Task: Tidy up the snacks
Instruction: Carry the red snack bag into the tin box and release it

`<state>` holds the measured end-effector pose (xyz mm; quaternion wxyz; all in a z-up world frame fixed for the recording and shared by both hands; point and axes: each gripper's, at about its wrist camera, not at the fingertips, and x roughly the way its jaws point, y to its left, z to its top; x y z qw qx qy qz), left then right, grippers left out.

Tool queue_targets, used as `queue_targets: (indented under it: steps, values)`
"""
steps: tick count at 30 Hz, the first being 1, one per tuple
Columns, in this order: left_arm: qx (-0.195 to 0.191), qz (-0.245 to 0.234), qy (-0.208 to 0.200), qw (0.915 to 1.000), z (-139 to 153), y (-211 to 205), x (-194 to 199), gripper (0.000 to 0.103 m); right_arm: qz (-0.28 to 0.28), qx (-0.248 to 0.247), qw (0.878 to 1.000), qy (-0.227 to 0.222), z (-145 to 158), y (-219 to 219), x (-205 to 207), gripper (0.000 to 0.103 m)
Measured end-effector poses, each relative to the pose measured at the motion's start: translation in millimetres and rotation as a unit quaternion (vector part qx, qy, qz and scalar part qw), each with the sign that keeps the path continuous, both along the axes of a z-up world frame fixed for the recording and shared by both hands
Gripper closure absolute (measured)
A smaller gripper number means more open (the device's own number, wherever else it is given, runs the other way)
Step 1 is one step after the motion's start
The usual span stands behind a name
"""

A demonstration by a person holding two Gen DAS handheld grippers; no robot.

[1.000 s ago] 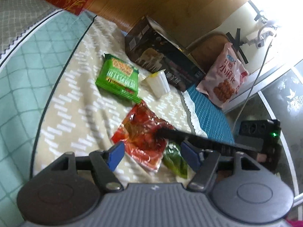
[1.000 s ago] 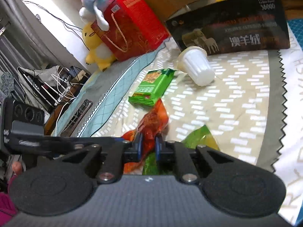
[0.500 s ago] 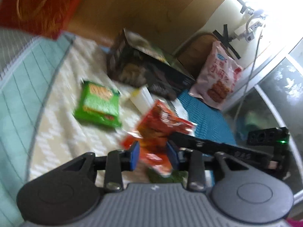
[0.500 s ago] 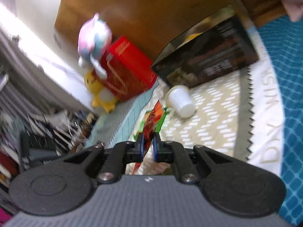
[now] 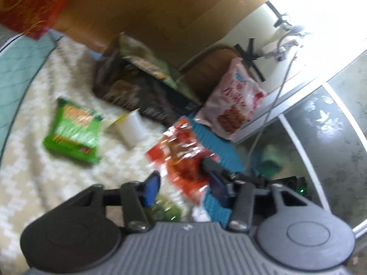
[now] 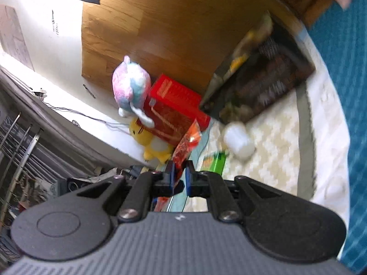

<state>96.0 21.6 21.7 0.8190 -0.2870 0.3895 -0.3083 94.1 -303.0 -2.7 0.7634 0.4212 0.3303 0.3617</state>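
Observation:
A red snack packet (image 5: 181, 158) hangs above the bed, crumpled between the blue pads of my left gripper (image 5: 184, 188), which is shut on it. My right gripper (image 6: 180, 174) is shut on an edge of the same red packet (image 6: 188, 142); one of its black fingers (image 5: 213, 166) reaches in from the right in the left wrist view. On the patterned bedspread (image 5: 34, 171) lie a green cracker packet (image 5: 73, 133) (image 6: 215, 162) and a tipped white cup (image 5: 132, 128) (image 6: 238, 142). A green pouch (image 5: 165, 208) lies under the left gripper.
A dark open box (image 5: 142, 91) (image 6: 263, 87) stands at the back by the wooden headboard. A pink snack bag (image 5: 234, 105) leans at the bed's right edge. A red gift bag (image 6: 176, 110) and plush toys (image 6: 130, 87) sit on the far side.
The left jaws closed in on the red packet, and both grippers lifted it off the bedspread. The right wrist rolled, so its view now tilts.

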Motion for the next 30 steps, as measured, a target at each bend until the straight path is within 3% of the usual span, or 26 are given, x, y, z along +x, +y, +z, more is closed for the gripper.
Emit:
queue_targets:
  steps: [1,2,5,9,10,12,14,17,19,21,28,30]
  values:
    - [0.008,0.000,-0.007,0.9999,4.6,-3.7,5.9,0.077,-0.005,-0.008,1.000,-0.012,6.5,-2.7,6.1,0.091]
    - [0.024,0.002,-0.015,0.9996,8.9,-7.5,11.8,0.079,-0.008,-0.018,1.000,-0.022,11.5,-6.2,12.9,0.091]
    - [0.039,-0.006,-0.033,0.9987,24.4,-21.5,39.7,0.079,-0.032,-0.051,0.997,-0.047,30.1,-8.8,42.6,0.091]
    - [0.093,-0.013,-0.078,0.9925,50.6,-46.2,84.1,0.078,-0.069,-0.099,0.991,-0.062,42.5,-6.9,93.4,0.089]
    - [0.106,-0.010,-0.083,0.9908,53.9,-53.2,100.3,0.076,-0.080,-0.125,0.987,-0.068,43.9,-2.6,105.1,0.085]
    - [0.131,-0.001,-0.084,0.9879,53.6,-65.9,128.9,0.074,-0.098,-0.220,0.967,-0.080,43.8,13.6,126.1,0.076]
    - [0.168,0.014,-0.077,0.9827,46.8,-76.8,155.8,0.064,-0.107,-0.307,0.941,-0.099,41.7,29.5,132.9,0.073]
    - [0.212,0.036,-0.051,0.9752,30.4,-83.9,180.7,0.061,-0.124,-0.332,0.923,-0.149,45.4,32.1,112.6,0.069]
    - [0.203,0.042,-0.053,0.9769,29.4,-76.3,176.6,0.061,-0.134,-0.330,0.919,-0.167,46.2,28.3,95.0,0.069]
    - [0.214,0.052,-0.076,0.9726,33.7,-69.6,161.8,0.061,-0.140,-0.323,0.920,-0.169,44.4,26.9,76.7,0.068]
    - [0.331,0.096,-0.151,0.9267,42.4,-77.2,85.3,0.057,-0.140,-0.298,0.935,-0.133,31.6,34.7,13.7,0.068]
    - [0.344,0.101,-0.153,0.9210,40.1,-77.5,66.8,0.056,-0.138,-0.297,0.936,-0.128,29.2,36.2,-3.4,0.068]
